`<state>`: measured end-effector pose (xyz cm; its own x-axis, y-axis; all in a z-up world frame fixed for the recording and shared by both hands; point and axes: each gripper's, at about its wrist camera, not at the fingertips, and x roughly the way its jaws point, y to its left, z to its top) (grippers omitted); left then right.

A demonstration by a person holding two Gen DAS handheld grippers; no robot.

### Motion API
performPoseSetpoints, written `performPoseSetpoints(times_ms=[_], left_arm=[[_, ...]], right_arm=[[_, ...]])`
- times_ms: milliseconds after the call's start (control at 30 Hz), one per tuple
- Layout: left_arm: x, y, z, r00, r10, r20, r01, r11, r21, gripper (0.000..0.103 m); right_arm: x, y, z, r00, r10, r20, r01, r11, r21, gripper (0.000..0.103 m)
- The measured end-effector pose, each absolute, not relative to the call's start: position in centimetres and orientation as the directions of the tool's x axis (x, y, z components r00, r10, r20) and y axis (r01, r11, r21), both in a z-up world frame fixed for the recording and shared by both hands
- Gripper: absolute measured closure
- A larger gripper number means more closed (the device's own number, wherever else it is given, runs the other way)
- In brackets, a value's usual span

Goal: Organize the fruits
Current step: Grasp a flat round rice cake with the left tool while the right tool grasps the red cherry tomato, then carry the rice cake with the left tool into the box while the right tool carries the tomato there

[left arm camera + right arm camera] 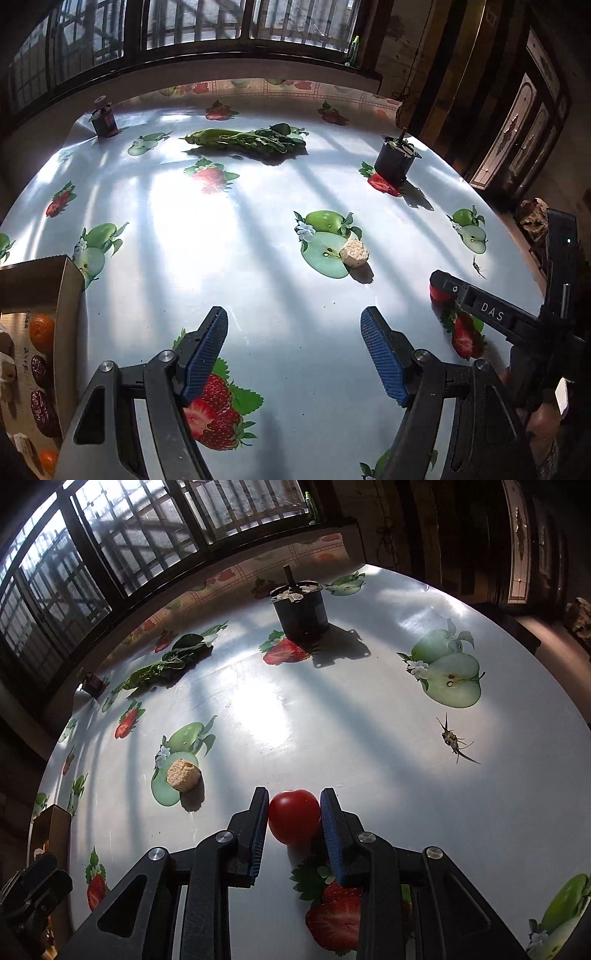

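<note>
A red tomato [294,816] sits between the pads of my right gripper [294,814], which is shut on it at table level. In the left wrist view that gripper [439,286] shows at the right with a bit of the tomato [437,294] under it. My left gripper [293,332] is open and empty above the tablecloth. A cardboard box [68,291] at the left edge holds oranges [42,330], dark dates [42,406] and pale pieces. A beige crumbly block [354,252] lies on the cloth, also in the right wrist view [183,774].
The round table has a glossy cloth [258,258] printed with strawberries and apples. Leafy greens [247,140] lie at the far side. A dark can [395,158] and a small dark jar [104,120] stand near the far edge. A dried stem [452,738] lies right.
</note>
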<state>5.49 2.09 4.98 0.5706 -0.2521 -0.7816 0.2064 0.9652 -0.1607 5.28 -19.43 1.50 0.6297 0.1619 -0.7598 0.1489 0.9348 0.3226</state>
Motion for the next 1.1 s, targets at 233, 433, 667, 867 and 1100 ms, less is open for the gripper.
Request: performPoseSetpoints(times_ms=[233,433,667,867,1100], left_arm=[[10.5,-1.9,3.3,0.539,-0.316,-0.78,0.255,0.945,-0.206,0.048],[12.7,-4.9,1.8,0.518,-0.308,-0.798,0.309,0.937,-0.161,0.062],[12.4,-5.8,0.6,0.544,-0.27,-0.794,0.319,0.942,-0.101,0.076],[11.3,-5.2,1.2,0.539,-0.27,-0.798,0.296,0.947,-0.121,0.076],[6.3,-2.0,4.7,0.566,-0.328,-0.757,0.299,0.937,-0.182,0.076]], right_arm=[[5.3,-19.5,1.0,0.604,0.189,-0.775,0.132,0.935,0.33,0.071],[5.3,-20.2,1.0,0.59,0.2,-0.782,0.14,0.929,0.343,0.071],[5.4,-20.0,1.1,0.59,0.177,-0.787,0.132,0.941,0.311,0.071],[5.2,-20.1,1.2,0.601,0.179,-0.779,0.136,0.938,0.32,0.072],[4.8,-20.5,2.0,0.642,0.292,-0.709,0.089,0.89,0.448,0.072]])
